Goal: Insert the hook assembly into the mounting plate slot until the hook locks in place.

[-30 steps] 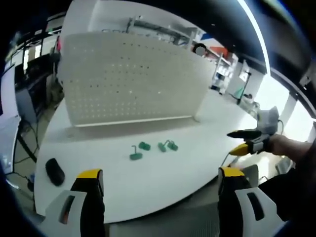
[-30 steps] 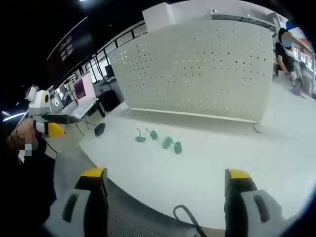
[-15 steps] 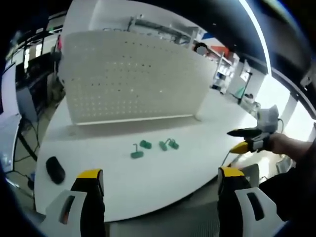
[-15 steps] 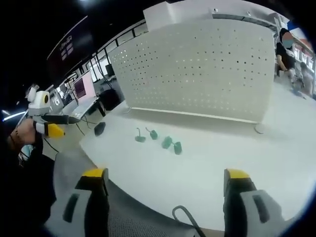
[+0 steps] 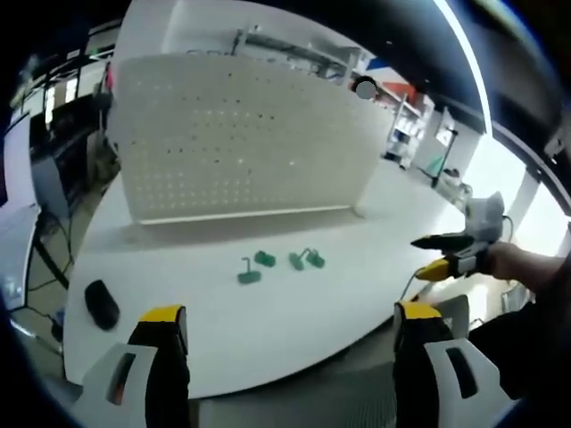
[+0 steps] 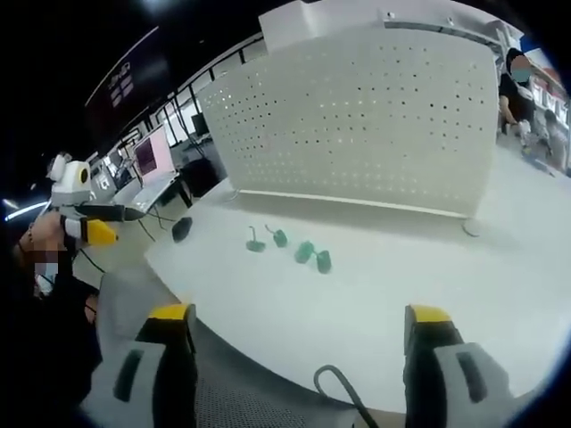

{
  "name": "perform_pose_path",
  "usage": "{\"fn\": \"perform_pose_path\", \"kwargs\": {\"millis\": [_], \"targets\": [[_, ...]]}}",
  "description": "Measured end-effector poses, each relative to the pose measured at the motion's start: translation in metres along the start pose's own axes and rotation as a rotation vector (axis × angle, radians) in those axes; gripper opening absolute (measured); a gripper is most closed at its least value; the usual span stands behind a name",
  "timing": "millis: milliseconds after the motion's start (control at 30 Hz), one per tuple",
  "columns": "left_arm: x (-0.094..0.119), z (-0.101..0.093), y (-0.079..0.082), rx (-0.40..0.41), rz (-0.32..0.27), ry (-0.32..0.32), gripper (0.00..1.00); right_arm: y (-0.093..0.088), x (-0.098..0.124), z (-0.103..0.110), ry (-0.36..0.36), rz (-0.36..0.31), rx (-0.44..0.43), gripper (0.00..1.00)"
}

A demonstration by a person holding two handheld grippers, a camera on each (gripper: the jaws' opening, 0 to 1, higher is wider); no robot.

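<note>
In the left gripper view, the left gripper [image 5: 290, 332] stands nearest, its two yellow-tipped jaws spread wide with nothing between them, held over the near edge of the white table [image 5: 294, 312]. Ahead of the jaws and a little left of their midline lie the small green hook pieces [image 5: 278, 265] on the tabletop: one with a thin upright stem on a flat base, then a rounded piece just beside it, then a pair lying close together with a bent wire loop. They are well clear of the jaws, untouched. Off to the left of the left jaw sits a dark computer mouse [image 5: 101, 304]. To the right, at about the same depth as the hooks, the right gripper [image 5: 439, 253] comes in, held by a person's hand [image 5: 517, 265].

Beyond the hooks stands the mounting plate [image 5: 241, 143], a tall white perforated board upright on the table, its rows of small holes facing the gripper.

In the right gripper view, the right gripper [image 6: 299, 334] likewise has its jaws far apart and empty, over the table's edge, with a dark cable [image 6: 339, 392] curling up between them. The green hook pieces [image 6: 290, 250] lie ahead, slightly left of centre, apart from the jaws. The left gripper [image 6: 89, 218] shows far to the left. The perforated plate [image 6: 375, 125] rises behind the hooks.
</note>
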State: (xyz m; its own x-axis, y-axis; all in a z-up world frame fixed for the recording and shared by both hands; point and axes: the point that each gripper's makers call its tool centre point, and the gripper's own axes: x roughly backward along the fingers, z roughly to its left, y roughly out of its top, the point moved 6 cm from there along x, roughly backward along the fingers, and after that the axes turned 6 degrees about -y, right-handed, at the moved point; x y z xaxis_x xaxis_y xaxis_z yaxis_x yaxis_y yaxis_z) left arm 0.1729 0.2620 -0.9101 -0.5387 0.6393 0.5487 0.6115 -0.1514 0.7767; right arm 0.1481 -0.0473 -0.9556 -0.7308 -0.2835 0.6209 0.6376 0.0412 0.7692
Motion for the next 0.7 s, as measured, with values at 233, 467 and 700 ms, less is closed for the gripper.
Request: {"fn": "perform_pose_path", "kwargs": {"millis": [233,467,700], "targets": [[0.001,-0.001,-0.001,-0.006,0.002,0.006,0.97,0.000,0.000,-0.001,0.002,0.000,0.001,0.94],[0.003,0.001,-0.001,-0.002,0.000,0.016,0.97,0.001,-0.005,0.001,0.019,0.006,-0.005,0.93],[0.003,0.002,-0.001,0.000,0.003,0.017,0.97,0.003,-0.012,0.005,0.056,0.013,-0.002,0.89]]}}
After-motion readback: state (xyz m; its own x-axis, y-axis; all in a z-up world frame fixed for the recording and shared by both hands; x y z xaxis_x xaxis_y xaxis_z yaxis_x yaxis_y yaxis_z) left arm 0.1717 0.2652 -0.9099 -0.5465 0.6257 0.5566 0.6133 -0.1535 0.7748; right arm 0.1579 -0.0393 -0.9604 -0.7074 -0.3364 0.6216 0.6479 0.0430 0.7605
